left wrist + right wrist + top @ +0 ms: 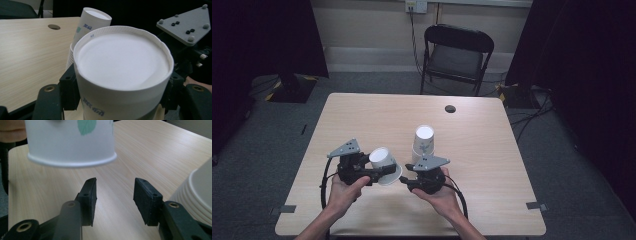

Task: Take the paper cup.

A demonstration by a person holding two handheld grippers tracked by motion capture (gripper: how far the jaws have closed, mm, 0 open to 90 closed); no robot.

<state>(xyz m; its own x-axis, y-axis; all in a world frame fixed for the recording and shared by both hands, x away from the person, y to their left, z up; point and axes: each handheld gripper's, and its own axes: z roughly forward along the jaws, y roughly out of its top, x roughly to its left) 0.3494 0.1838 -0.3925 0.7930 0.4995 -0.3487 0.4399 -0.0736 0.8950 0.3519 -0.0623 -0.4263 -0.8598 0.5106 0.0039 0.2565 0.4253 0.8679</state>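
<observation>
**High view: one cup is held, more cups wait on the table**

The left gripper [374, 172] pinches a white paper cup [385, 165] near the front of the wooden table [362, 115]. The cup is tipped on its side, with its closed bottom up and its rim toward the right gripper [408, 181]. In the left gripper view the black pads [68, 90] press on both sides of the cup [122, 65].

A stack of cups [423, 142] stands upside down just behind the right gripper. In the right gripper view its jaws are spread, with only bare table between the pads [90, 197]. The held cup's rim [72, 162] hangs above and beyond them, not touching.
</observation>
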